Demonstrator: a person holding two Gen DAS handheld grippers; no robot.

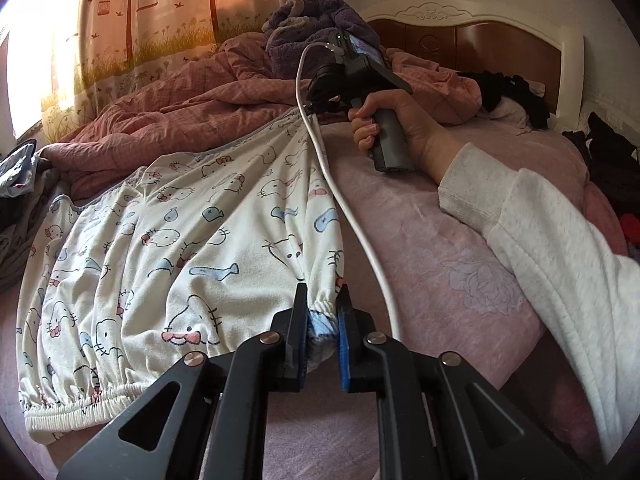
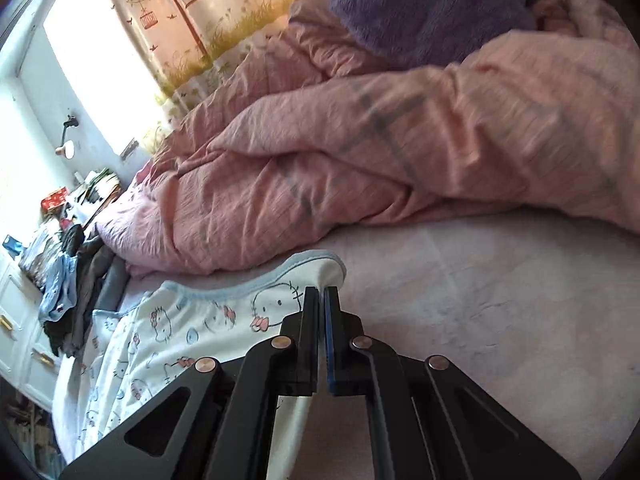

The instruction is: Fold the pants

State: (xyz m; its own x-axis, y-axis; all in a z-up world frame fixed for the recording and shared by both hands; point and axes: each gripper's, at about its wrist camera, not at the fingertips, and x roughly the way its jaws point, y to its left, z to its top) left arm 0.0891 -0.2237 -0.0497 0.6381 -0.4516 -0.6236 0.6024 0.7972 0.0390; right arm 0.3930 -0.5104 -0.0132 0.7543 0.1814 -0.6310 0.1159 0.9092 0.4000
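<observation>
White pants (image 1: 168, 240) printed with cartoon cats and blue fish lie spread on the pink bed sheet (image 1: 440, 248). My left gripper (image 1: 323, 300) is shut on the gathered elastic waistband at the pants' near corner. My right gripper, seen in the left wrist view (image 1: 316, 110), is held by a hand at the far end of the pants. In the right wrist view the right gripper (image 2: 323, 292) is shut on the blue-trimmed edge of the pants (image 2: 180, 328). The fabric stretches between the two grippers.
A rumpled pink duvet (image 1: 192, 116) lies along the far side, with a purple fleece (image 1: 304, 24) on it. A wooden headboard (image 1: 480, 44) is at the right. Dark clothes (image 1: 508, 92) lie near it. A clothes pile (image 2: 68, 280) sits beside the bed. A white cable (image 1: 360, 216) trails over the sheet.
</observation>
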